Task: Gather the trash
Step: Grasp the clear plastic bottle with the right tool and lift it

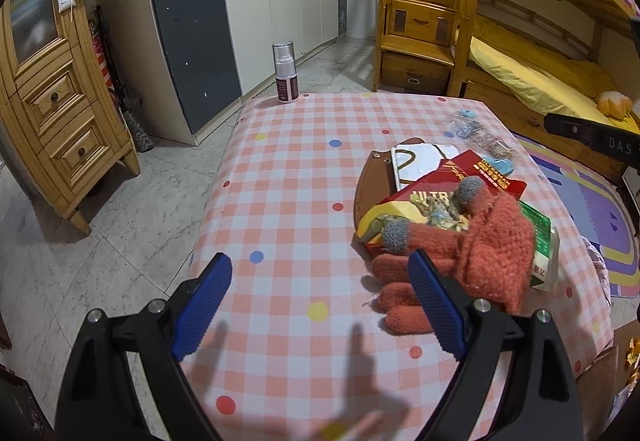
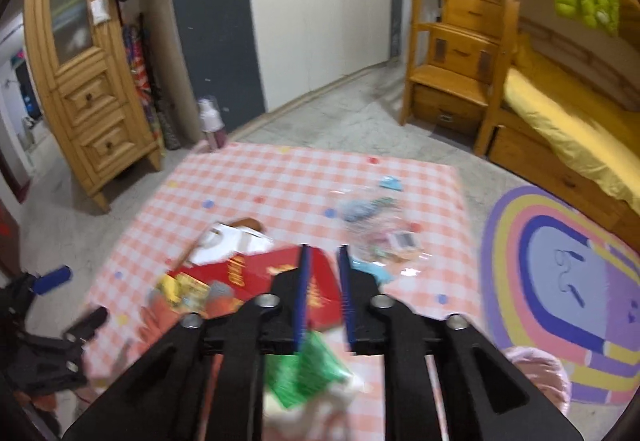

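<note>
On the pink checked table (image 1: 304, 177) lies a heap: an orange knit glove (image 1: 472, 257), a red packet (image 1: 492, 181), a yellow printed wrapper (image 1: 424, 209), a green-and-white packet (image 1: 544, 241) and a clear crumpled plastic wrapper (image 1: 480, 133). My left gripper (image 1: 320, 305) is open and empty, its right finger just in front of the glove. My right gripper (image 2: 323, 293) hovers above the red packet (image 2: 260, 269), jaws nearly closed with a narrow gap and nothing between them. The green packet (image 2: 308, 369) lies below it. The view is blurred.
A spray bottle (image 1: 285, 71) stands at the table's far edge. A wooden cabinet (image 1: 52, 113) is to the left, a grey and white wardrobe (image 1: 240, 1) behind, wooden bunk-bed stairs (image 1: 424, 13) and a yellow bed (image 1: 532, 77) to the right. A rainbow rug (image 2: 560, 281) lies right of the table.
</note>
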